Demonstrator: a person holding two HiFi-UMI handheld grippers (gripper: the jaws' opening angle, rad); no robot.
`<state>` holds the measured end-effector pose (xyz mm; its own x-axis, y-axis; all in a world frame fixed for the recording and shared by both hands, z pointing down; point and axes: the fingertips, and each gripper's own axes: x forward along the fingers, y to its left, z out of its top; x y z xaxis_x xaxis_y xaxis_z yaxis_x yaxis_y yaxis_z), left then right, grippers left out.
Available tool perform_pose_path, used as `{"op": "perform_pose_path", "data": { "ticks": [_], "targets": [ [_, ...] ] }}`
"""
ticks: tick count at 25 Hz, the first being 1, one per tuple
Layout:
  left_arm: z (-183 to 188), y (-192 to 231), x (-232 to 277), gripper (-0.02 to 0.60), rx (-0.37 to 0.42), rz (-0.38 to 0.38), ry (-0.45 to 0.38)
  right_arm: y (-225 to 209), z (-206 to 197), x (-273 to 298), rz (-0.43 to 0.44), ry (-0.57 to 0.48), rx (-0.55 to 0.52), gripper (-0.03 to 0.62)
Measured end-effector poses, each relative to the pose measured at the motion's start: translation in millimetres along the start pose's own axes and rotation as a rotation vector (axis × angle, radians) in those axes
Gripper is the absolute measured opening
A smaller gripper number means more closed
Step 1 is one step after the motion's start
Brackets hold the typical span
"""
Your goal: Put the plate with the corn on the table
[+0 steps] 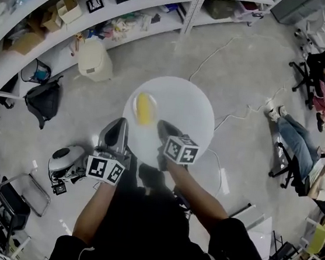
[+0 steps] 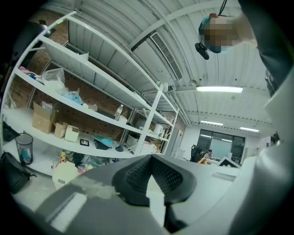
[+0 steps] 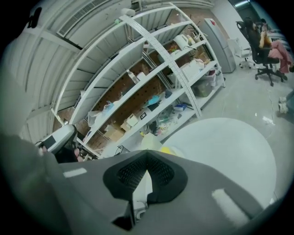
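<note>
Head view: a person holds a round white plate out over the concrete floor. A yellow cob of corn lies loose on it, just ahead of the left gripper and to the left of the right gripper. Both tools sit on the near rim, and the rest of the plate reaches out beyond the jaws with nothing under it.

In the right gripper view the jaws are closed on a thin white edge, the plate's rim, with the dish spreading ahead and to the right. In the left gripper view the pads are likewise pinched on a white sliver, which appears to be the same rim.

No worktop shows below the plate, so the set-down has not yet happened and the carry is the risky part. Judged from this hold, the main danger is tilt. The corn is unsecured and round, and if one hand rides higher than the other, or the far edge dips, the cob could roll off the edge.

The second risk is the grip itself. Two narrow pinches on one side of a smooth rim leave the plate's weight levering against the pads. A quick swing or a twist between the two hands could let the rim slip out and drop plate and corn onto the floor.
</note>
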<state>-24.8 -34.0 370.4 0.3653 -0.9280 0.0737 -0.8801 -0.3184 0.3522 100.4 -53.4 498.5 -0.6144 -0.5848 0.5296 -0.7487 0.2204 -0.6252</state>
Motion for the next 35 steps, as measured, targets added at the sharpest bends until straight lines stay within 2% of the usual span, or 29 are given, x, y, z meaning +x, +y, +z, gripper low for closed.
{"op": "perform_pose_path", "data": {
  "ticks": [5, 17, 28, 35],
  "targets": [
    [18, -8, -7, 0.003, 0.024, -0.008, -0.019, 27, 7, -10, 0.029, -0.042, -0.096, 0.009],
    [32, 0, -36, 0.003, 0.024, -0.089, -0.010, 80, 24, -41, -0.032, -0.200, -0.148, 0.009],
    [38, 1, -71, 0.003, 0.036, -0.161, 0.002, 122, 9, -77, -0.059, -0.302, -0.208, 0.009],
    [34, -9, -89, 0.003, 0.037, -0.203, -0.002, 127, -4, -98, -0.081, -0.335, -0.234, 0.009]
  ]
}}
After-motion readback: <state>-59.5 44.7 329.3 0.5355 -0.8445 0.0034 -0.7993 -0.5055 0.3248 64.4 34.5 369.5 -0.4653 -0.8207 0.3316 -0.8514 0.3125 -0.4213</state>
